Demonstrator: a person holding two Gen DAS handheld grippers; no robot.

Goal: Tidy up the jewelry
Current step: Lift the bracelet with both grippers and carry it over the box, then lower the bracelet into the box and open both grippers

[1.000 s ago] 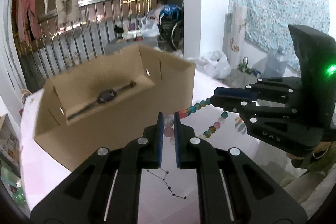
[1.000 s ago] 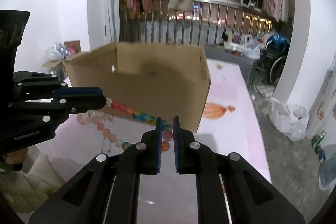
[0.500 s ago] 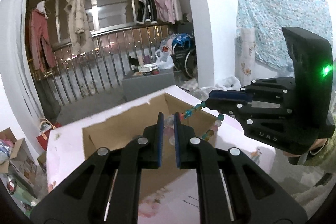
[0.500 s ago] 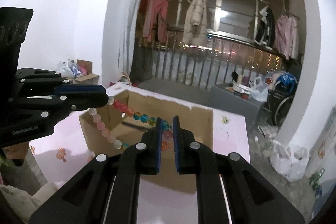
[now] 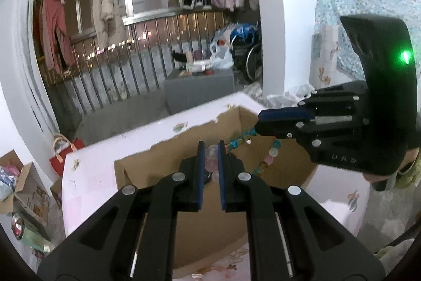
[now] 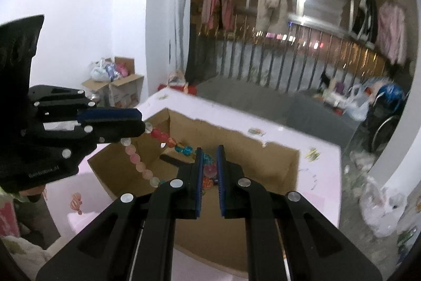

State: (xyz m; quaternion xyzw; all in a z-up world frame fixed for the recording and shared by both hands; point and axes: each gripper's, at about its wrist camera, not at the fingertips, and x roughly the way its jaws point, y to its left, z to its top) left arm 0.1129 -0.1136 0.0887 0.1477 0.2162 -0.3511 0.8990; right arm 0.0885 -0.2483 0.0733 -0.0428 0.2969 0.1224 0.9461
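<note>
Now both tongs (image 5: 209,149) (image 6: 209,153) grip bead necklace (image 6: 136,162) over cardboard box (image 6: 279,149)

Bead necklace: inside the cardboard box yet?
Not in. The bead necklace hangs stretched between both hand-held grippers above the open cardboard box.

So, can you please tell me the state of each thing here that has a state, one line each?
Bead necklace: lifted, held at both ends, sagging above the open box.
Cardboard box: open at the top, standing on the table.
Left tool: shut on the bead necklace.
Right tool: shut on the bead necklace.
Dark strap-like item: lying inside the box; too unclear to identify.
</note>
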